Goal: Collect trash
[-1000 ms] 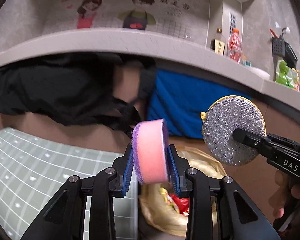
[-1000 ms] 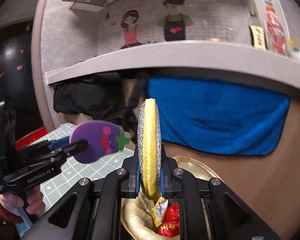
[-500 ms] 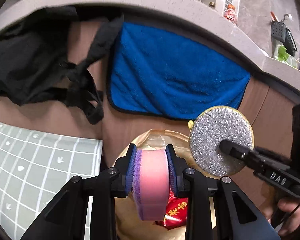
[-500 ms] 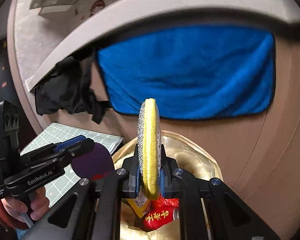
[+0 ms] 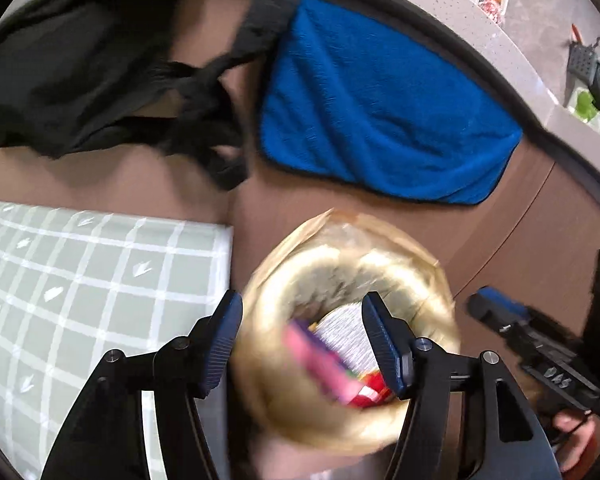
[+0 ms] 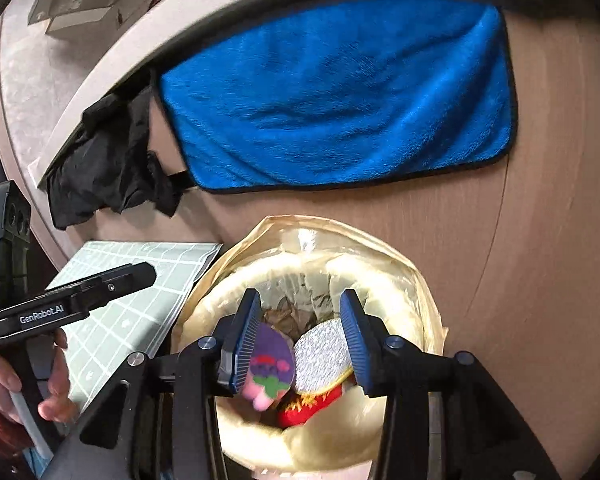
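Right wrist view: we hold the right gripper (image 6: 300, 340) over the round bin lined with a shiny gold plastic bag (image 6: 400, 280), which stands against the brown cabinet front below the hanging blue microfibre towel (image 6: 340, 92). Its jaws have just been opening and now stand apart with nothing pressed between the pads. Inside the bin, below the jaws, lie the purple-and-pink eggplant-shaped sponge (image 6: 270, 364) and the round silver-glitter scouring pad with a yellow rim (image 6: 324, 354), resting on a red wrapper (image 6: 308, 404).

Left wrist view: the left gripper (image 5: 302, 338) also has its jaws spread and empty above the bin; they too have just been opening. The picture is smeared, so we cannot tell whether the two pieces have come to rest.

Risks, as we judge them:
- The gold liner's loose rim sits close to both sets of fingers; pulling away low could snag it and tip the bin.
- The two grippers crowd the same opening; a careless withdrawal could knock them together.
- The green grid-patterned mat (image 6: 140, 292) beside the bin could catch a dragged finger.
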The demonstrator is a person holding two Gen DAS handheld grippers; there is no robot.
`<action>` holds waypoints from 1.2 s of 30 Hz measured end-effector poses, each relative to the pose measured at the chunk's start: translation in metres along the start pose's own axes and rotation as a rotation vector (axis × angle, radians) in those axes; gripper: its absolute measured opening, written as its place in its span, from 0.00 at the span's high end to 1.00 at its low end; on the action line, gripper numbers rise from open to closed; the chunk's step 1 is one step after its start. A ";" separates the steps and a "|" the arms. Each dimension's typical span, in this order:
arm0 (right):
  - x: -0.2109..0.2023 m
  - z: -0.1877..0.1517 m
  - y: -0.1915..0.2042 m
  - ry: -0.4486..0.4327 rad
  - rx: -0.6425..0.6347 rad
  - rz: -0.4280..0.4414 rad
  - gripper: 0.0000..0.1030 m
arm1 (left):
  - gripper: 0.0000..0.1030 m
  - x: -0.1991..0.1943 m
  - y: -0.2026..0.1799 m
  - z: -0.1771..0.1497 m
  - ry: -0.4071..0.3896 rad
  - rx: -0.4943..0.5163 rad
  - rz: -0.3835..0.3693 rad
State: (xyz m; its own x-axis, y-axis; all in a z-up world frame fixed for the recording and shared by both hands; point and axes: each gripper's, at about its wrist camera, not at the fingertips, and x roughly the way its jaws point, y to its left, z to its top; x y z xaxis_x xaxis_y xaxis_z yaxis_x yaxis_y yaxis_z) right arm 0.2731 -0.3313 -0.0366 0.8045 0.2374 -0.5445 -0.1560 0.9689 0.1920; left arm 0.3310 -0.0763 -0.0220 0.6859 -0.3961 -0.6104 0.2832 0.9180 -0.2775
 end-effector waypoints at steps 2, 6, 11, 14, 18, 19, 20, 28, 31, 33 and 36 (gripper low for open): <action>-0.016 -0.008 0.015 -0.004 -0.003 0.012 0.61 | 0.39 -0.024 0.007 -0.018 -0.009 0.012 0.038; -0.047 -0.026 0.046 0.003 -0.018 0.059 0.59 | 0.39 -0.084 0.004 -0.066 -0.091 0.077 0.160; -0.103 -0.067 0.094 -0.049 -0.095 0.073 0.59 | 0.39 -0.149 -0.012 -0.133 -0.160 0.116 0.249; -0.128 -0.093 0.120 -0.070 -0.147 0.037 0.59 | 0.39 -0.176 -0.025 -0.165 -0.193 0.147 0.316; -0.152 -0.124 0.142 -0.078 -0.197 0.003 0.59 | 0.39 -0.211 -0.040 -0.203 -0.263 0.178 0.344; -0.157 -0.131 0.146 -0.076 -0.201 0.002 0.59 | 0.39 -0.218 -0.041 -0.209 -0.272 0.171 0.344; -0.163 -0.139 0.150 -0.072 -0.200 0.006 0.59 | 0.39 -0.225 -0.042 -0.214 -0.275 0.157 0.338; -0.196 -0.172 0.176 -0.106 -0.218 0.023 0.59 | 0.39 -0.250 -0.042 -0.232 -0.241 0.085 0.391; -0.201 -0.174 0.182 -0.124 -0.228 0.030 0.59 | 0.39 -0.258 -0.040 -0.237 -0.252 0.062 0.422; -0.203 -0.174 0.185 -0.131 -0.239 0.033 0.59 | 0.39 -0.261 -0.039 -0.239 -0.254 0.050 0.436; -0.206 -0.175 0.188 -0.139 -0.242 0.046 0.59 | 0.39 -0.265 -0.037 -0.242 -0.244 0.043 0.463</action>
State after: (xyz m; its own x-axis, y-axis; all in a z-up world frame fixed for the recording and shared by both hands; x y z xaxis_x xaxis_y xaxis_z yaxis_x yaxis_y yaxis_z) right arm -0.0220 -0.1857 -0.0309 0.8619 0.2855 -0.4191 -0.3126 0.9499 0.0042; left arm -0.0239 -0.0097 -0.0296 0.8804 0.0621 -0.4701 -0.0626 0.9979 0.0145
